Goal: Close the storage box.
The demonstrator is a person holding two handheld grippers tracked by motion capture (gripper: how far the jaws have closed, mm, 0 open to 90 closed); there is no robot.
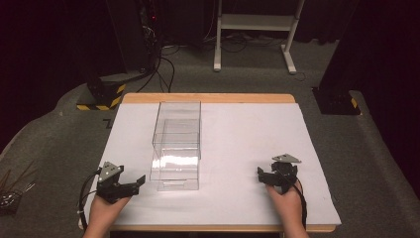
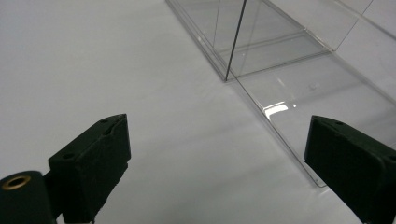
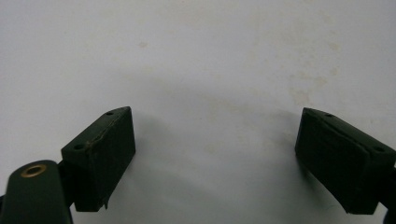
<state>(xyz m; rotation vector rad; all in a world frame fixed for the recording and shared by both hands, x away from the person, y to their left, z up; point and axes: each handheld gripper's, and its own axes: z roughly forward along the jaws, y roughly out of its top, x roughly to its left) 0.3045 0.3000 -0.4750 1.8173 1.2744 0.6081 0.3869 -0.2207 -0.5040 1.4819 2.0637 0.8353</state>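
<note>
Because its drawer (image 1: 174, 174) is drawn partway out toward the person, the clear box (image 1: 177, 130) presents a low, open tray at its near end, where a gripper can reach it. The box stands upright on the white sheet (image 1: 237, 148), left of the sheet's middle, with its long axis running away from the person. In the left gripper view, the drawer's clear floor (image 2: 303, 100) and thin side rim lie flat on the sheet, projecting from the box's front edge (image 2: 236, 42). Nothing is seen inside the box or the drawer.

Just left of the drawer's near corner, the left gripper (image 1: 137, 182) points toward the box with its jaws spread wide and nothing between them; its right jaw appears close to the drawer's rim, though contact cannot be confirmed. This placement probably prepares a grasp or push on the drawer front.

Well to the right of the box, the right gripper (image 1: 261, 173) rests low over bare sheet, jaws likewise apart and empty; its own view shows faintly stained paper (image 3: 210, 70) ahead. It is presumably kept clear, ready to steady the box if the drawer sticks.
</note>
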